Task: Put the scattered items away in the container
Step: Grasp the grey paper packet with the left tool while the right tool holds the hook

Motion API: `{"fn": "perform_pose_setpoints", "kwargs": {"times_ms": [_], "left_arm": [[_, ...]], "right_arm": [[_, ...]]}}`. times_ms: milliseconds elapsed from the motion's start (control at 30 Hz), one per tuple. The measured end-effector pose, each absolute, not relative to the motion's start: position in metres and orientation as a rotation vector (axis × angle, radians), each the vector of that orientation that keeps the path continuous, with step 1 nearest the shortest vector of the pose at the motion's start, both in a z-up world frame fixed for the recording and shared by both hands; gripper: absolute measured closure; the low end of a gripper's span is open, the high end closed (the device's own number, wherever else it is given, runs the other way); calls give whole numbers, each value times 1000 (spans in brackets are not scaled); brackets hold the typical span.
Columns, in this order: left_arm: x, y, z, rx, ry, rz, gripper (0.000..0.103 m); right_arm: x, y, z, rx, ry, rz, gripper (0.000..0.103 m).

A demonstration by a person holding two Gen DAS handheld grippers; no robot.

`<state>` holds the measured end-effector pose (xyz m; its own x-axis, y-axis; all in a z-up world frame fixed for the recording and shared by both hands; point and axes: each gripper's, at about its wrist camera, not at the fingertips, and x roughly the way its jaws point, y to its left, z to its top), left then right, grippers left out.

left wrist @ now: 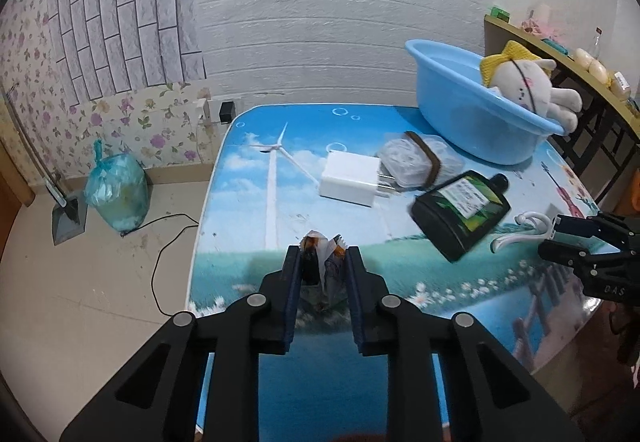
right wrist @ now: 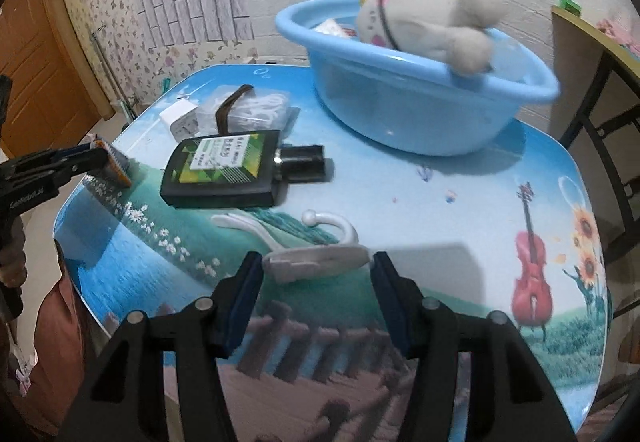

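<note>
A: Which surface is shown?

B: A table [right wrist: 460, 210] printed with scenery is seen against a white wall. A blue basin [right wrist: 416, 114], upper right of the right wrist view, is occupied by a plush toy [right wrist: 424, 18].

A: How are the tools set?

B: The left gripper [left wrist: 323, 262], at lower centre, is clamped on a snack packet [left wrist: 326, 266]. The right gripper [right wrist: 318, 274] is held apart around a white hook [right wrist: 316, 262], touching neither finger. A black bottle [right wrist: 224, 166], a white charger [left wrist: 350, 180] and a bagged cable [left wrist: 416, 160] are left mid-table.
</note>
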<state>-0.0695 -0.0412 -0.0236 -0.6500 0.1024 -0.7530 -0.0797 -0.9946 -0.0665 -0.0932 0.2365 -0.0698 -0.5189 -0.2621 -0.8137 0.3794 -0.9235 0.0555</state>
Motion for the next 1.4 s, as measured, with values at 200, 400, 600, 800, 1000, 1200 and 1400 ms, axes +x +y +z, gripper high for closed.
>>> {"fn": "perform_pose_setpoints", "kwargs": {"times_ms": [200,400,600,800,1000,1200,1400], "left_arm": [[-51,-29,-22,-1255,-21,2761,84],[-34,-18,-18,-1252,-1,2744,84],[-25,-10,-23,-1274,26,2738,83],[-29,0,-25,-1319,168,2798,68],[-31,4,-21,-1259,279,2833,24],[-48,9,-40,-1345,272,2731,23],[-54,0,-48,-1360,138,2739,23]], "right_arm": [[-82,257,-67,1297,145,-2507,48],[-70,279,-63,1287,102,-2570,48],[-65,296,-66,1303,63,-2602,48],[-63,300,-67,1304,46,-2600,48],[-63,299,-67,1290,45,-2597,48],[-63,298,-69,1291,44,-2592,48],[-61,297,-70,1282,33,-2584,48]]}}
